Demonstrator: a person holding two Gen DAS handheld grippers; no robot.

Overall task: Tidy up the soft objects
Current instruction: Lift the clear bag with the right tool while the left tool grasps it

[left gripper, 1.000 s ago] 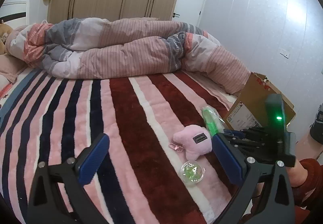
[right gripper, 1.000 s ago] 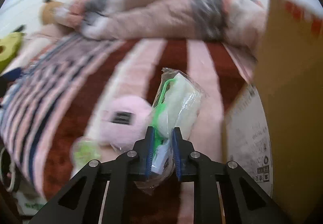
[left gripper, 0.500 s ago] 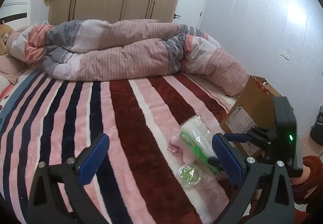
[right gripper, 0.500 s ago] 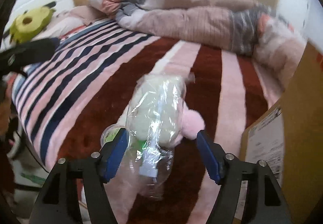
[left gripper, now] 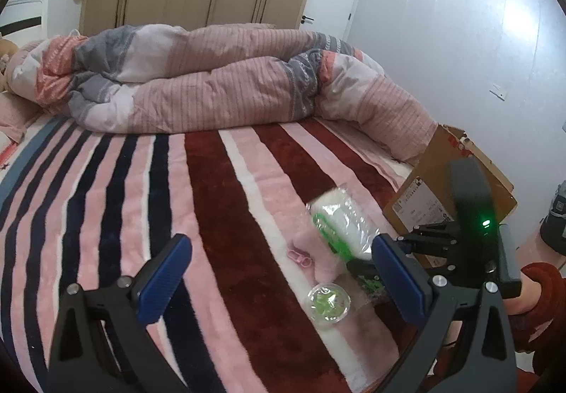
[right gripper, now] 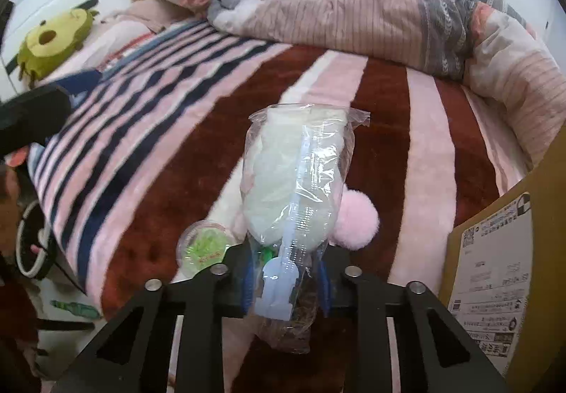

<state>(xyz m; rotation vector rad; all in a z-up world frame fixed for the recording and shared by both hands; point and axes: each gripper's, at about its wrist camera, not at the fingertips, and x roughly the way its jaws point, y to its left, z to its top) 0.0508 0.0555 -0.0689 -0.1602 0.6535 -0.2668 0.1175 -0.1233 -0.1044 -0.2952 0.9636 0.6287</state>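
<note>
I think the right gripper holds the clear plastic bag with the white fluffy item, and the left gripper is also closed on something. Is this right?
Not fully. The right gripper does hold the clear plastic bag with the white fluffy item, as the right wrist view shows. But the left gripper is open and holds nothing: in the left wrist view its blue pads stand wide apart above the striped blanket.

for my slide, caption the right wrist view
Right tongs closed on a plastic-wrapped white toy above the striped blanket.
</note>
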